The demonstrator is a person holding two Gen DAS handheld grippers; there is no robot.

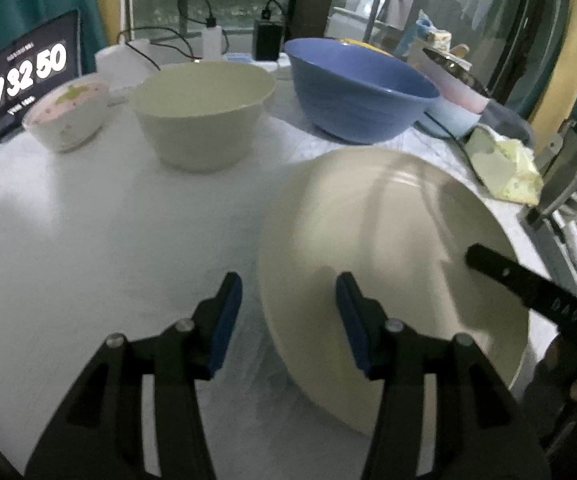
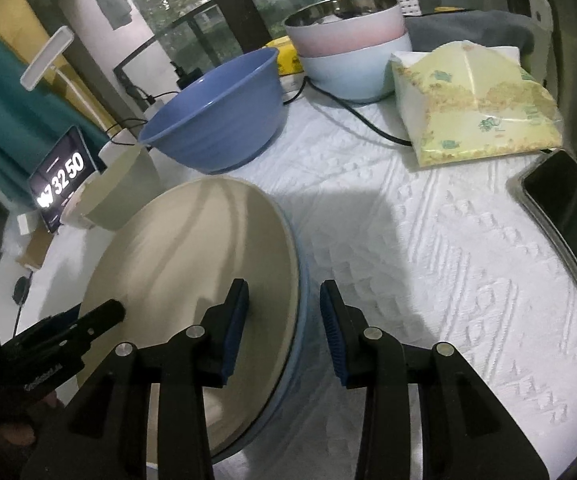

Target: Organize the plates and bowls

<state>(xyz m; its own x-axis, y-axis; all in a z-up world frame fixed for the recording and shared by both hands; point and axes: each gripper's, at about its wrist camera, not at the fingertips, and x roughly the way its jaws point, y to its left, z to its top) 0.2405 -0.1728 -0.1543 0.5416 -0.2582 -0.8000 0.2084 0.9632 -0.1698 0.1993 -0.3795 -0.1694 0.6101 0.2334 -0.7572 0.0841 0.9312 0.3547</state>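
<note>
A large cream plate (image 1: 388,248) lies on the white cloth; in the right wrist view (image 2: 192,256) it rests on a light blue plate (image 2: 300,320) whose rim shows under it. My left gripper (image 1: 288,320) is open, its fingers straddling the plate's left rim. My right gripper (image 2: 284,328) is open, straddling the right rim of the two plates; one of its fingers (image 1: 528,288) shows over the plate in the left view. A cream bowl (image 1: 202,112), a blue bowl (image 1: 360,92) and a small pink-patterned bowl (image 1: 68,114) stand behind.
Stacked pink and pale blue bowls (image 2: 352,48) with a steel inside stand at the back. A tissue pack (image 2: 472,104), a black cable (image 2: 360,116), a phone (image 2: 568,204) and a clock screen (image 1: 24,76) sit around the table's edges.
</note>
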